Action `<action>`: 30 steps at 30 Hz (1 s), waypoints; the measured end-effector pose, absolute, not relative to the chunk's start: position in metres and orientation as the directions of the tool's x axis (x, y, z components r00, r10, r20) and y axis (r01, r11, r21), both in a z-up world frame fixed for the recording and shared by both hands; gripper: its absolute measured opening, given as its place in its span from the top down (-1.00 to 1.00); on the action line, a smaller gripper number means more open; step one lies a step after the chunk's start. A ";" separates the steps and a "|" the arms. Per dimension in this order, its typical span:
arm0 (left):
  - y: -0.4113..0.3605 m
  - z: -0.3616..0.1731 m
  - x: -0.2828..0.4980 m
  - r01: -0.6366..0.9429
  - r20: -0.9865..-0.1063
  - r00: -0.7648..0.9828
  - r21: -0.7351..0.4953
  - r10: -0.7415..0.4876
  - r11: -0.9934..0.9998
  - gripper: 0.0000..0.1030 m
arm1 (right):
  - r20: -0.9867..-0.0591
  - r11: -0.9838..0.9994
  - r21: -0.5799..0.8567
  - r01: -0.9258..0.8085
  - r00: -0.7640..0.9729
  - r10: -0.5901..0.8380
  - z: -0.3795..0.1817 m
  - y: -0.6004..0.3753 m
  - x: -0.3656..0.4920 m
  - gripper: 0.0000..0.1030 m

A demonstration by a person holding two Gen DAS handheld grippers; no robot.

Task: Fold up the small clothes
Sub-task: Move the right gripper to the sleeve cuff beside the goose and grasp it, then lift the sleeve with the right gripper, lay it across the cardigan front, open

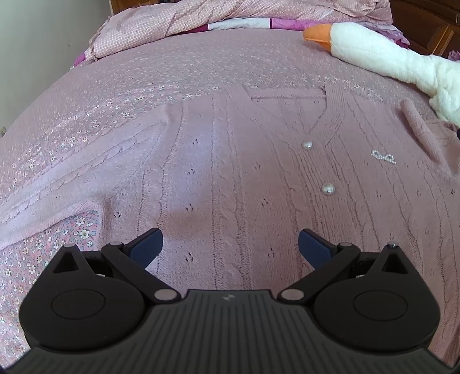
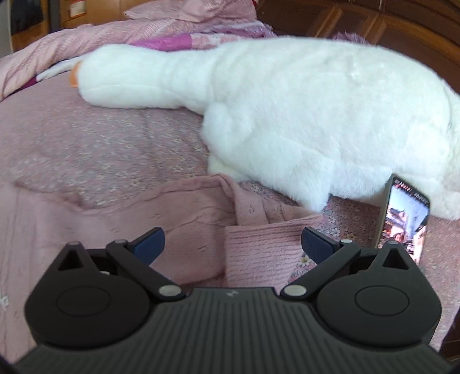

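Note:
A pink knitted cardigan with pearl buttons lies flat and face up on the bed, neckline away from me. Its left sleeve stretches out toward the left edge. My left gripper hovers open over the lower front of the cardigan, nothing between its blue pads. In the right wrist view the cardigan's other sleeve lies bunched and folded over, with its ribbed cuff under my right gripper, which is open and holds nothing.
A large white plush goose with an orange beak lies along the right side of the bed. A phone leans against it, screen lit. A crumpled pink quilt sits at the head; the floral bedspread shows lower left.

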State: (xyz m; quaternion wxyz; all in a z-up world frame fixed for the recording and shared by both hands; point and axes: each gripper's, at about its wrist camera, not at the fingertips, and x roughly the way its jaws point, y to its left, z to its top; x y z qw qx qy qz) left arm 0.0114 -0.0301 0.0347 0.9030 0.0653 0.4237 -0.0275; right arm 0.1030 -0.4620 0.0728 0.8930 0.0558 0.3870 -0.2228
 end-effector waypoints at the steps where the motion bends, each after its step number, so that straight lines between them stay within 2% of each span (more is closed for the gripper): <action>1: -0.031 0.034 0.011 0.105 -0.769 0.639 0.098 0.008 0.990 -1.00 | -0.723 0.892 -0.058 0.449 0.597 -0.347 0.068 -0.466 0.106 -1.00; 7: -0.032 0.034 0.011 0.108 -0.766 0.643 0.115 0.019 0.987 -1.00 | -0.745 0.883 0.035 0.468 0.601 -0.289 0.048 -0.475 0.115 -0.98; 9: -0.031 0.034 0.011 0.108 -0.764 0.645 0.119 0.022 0.987 -1.00 | -0.737 0.883 0.034 0.467 0.608 -0.294 0.045 -0.473 0.115 -0.90; 11: -0.030 0.034 0.011 0.108 -0.764 0.644 0.121 0.023 0.987 -1.00 | -0.730 0.886 0.018 0.463 0.612 -0.304 0.044 -0.470 0.114 -0.78; 13: -0.030 0.034 0.011 0.106 -0.765 0.644 0.119 0.023 0.987 -1.00 | -0.723 0.891 0.004 0.455 0.617 -0.311 0.045 -0.469 0.113 -0.50; 14: -0.030 0.033 0.011 0.105 -0.765 0.643 0.116 0.022 0.988 -1.00 | -0.719 0.893 0.002 0.451 0.621 -0.312 0.046 -0.470 0.112 -0.44; 16: -0.030 0.032 0.011 0.105 -0.767 0.641 0.112 0.019 0.988 -1.00 | -0.716 0.895 0.006 0.447 0.627 -0.308 0.050 -0.472 0.109 -0.13; 19: -0.030 0.032 0.010 0.109 -0.768 0.640 0.110 0.015 0.988 -1.00 | -0.713 0.902 0.033 0.431 0.642 -0.281 0.051 -0.476 0.108 0.18; 27: -0.029 0.032 0.007 0.107 -0.766 0.643 0.113 0.018 0.988 -1.00 | -0.700 0.900 0.112 0.421 0.677 -0.229 0.055 -0.475 0.105 0.73; 30: -0.028 0.033 0.007 0.104 -0.764 0.645 0.111 0.018 0.988 -1.00 | -0.683 0.897 0.137 0.421 0.696 -0.223 0.061 -0.472 0.100 0.80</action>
